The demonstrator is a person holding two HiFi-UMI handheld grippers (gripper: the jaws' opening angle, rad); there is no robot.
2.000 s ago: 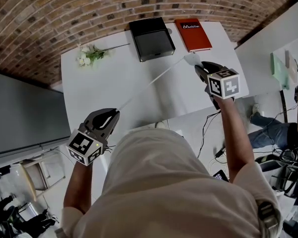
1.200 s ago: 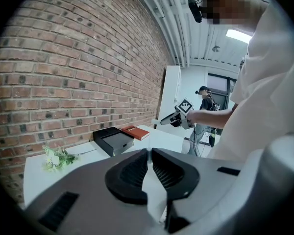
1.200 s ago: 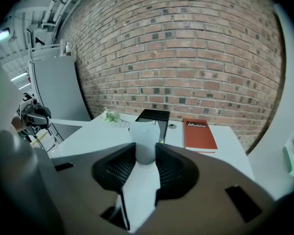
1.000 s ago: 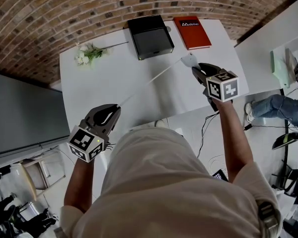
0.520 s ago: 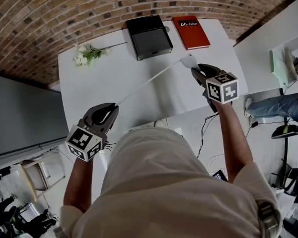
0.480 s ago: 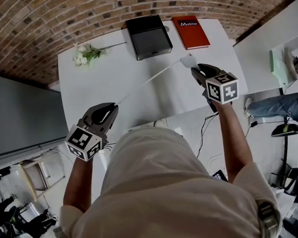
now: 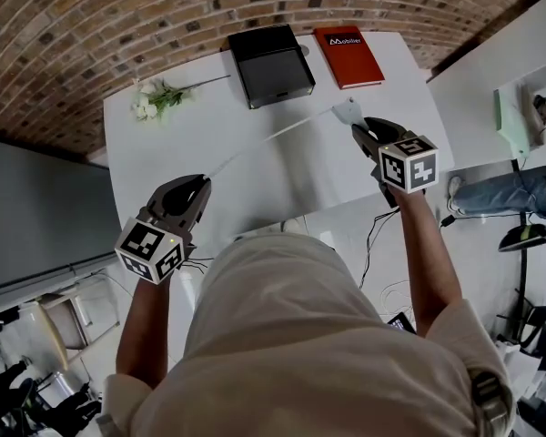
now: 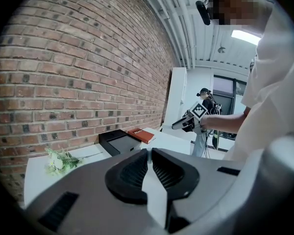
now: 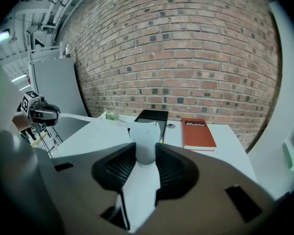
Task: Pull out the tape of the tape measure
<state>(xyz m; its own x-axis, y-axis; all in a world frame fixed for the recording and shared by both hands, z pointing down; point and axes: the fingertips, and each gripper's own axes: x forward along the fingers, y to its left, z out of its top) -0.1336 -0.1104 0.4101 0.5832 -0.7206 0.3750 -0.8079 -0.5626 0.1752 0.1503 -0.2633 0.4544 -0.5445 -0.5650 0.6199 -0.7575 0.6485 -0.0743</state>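
Note:
The white tape measure case (image 7: 348,111) sits between the pads of my right gripper (image 7: 356,127), which is shut on it above the table's right side. In the right gripper view the case (image 9: 145,137) fills the gap between the jaws of my right gripper (image 9: 146,148). A thin white tape (image 7: 273,137) runs taut from the case down-left to my left gripper (image 7: 203,183). My left gripper (image 8: 148,152) is shut on the tape's end (image 8: 155,196), held off the table's left front.
On the white table (image 7: 164,153) a black box (image 7: 271,64) and a red book (image 7: 348,56) lie at the far edge, and a sprig of white flowers (image 7: 156,100) at the far left. A brick wall runs behind. Another person's legs (image 7: 505,189) are at the right.
My left gripper has drifted left, away from the right one, and the tape between them is drawn out a little longer. The right gripper has held still.

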